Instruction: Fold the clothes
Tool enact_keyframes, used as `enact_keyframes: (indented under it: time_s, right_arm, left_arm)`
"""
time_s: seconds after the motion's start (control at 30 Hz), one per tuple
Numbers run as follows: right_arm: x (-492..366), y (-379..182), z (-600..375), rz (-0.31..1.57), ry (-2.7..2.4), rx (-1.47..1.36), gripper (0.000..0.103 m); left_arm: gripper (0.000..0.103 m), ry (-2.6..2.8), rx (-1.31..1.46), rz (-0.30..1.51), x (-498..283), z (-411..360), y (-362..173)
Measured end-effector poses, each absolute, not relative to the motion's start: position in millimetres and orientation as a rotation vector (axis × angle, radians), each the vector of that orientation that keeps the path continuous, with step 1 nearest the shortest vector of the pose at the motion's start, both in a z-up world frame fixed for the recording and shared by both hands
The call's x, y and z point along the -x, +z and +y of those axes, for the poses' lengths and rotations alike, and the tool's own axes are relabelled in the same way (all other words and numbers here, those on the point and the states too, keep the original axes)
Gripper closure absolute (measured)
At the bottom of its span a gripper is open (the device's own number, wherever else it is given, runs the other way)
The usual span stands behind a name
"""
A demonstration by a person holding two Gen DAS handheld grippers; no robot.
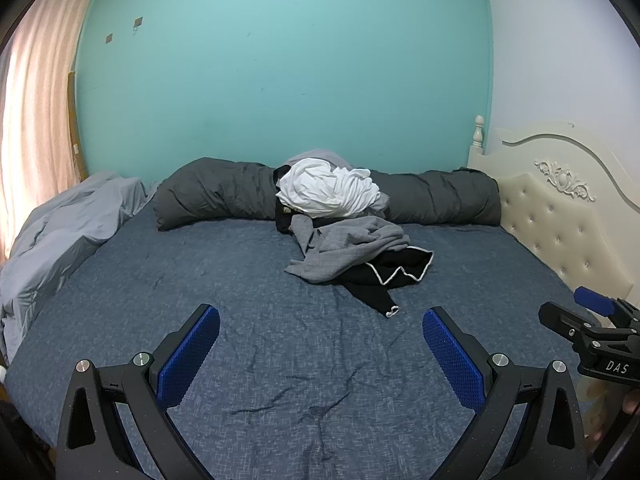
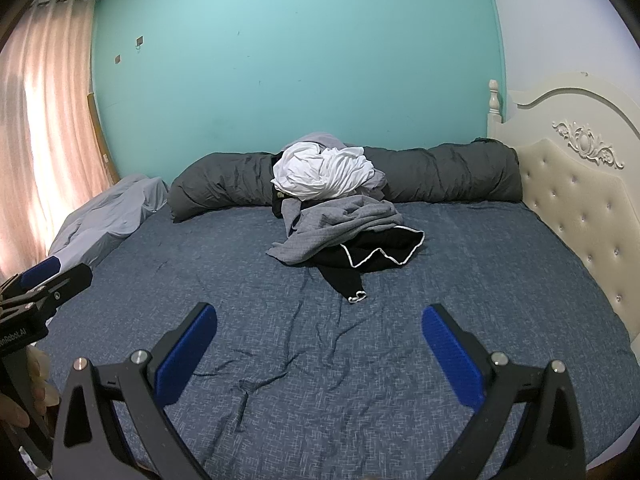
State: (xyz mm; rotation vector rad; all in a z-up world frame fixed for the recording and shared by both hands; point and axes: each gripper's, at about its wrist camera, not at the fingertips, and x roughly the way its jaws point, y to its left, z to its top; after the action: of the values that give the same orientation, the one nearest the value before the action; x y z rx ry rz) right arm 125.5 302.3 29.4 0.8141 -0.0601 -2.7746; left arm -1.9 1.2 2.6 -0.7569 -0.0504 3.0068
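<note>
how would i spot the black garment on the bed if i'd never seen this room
On the blue bed, find the clothes pile before the dark grey bolster. The black garment sticks out nearest you, under the grey top; only it has white edging.

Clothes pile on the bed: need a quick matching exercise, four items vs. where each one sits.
Items:
1. white garment
2. grey garment
3. black garment with white trim
4. dark grey rolled duvet

Places:
A. along the teal wall, behind the pile
B. nearest the grippers, one end trailing forward
C. top of the pile
D. draped mid-pile, over the black one

Pairs: 1-C, 2-D, 3-B, 4-A
</note>
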Motion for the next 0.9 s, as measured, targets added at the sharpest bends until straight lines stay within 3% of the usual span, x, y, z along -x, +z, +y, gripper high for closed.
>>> enact_keyframes:
  time_s: [0.57, 0.9]
  right_arm:
    - [-117, 21, 302, -0.052, -2.774, -0.837, 0.0]
    - [-60, -15, 298, -0.044, -2.74, -0.926, 0.0]
  left_arm:
    - [0.0, 2.99, 0.782, -0.059, 13, 0, -2]
    - [0.0, 2.993, 0.833, -0.072, 60, -10, -32]
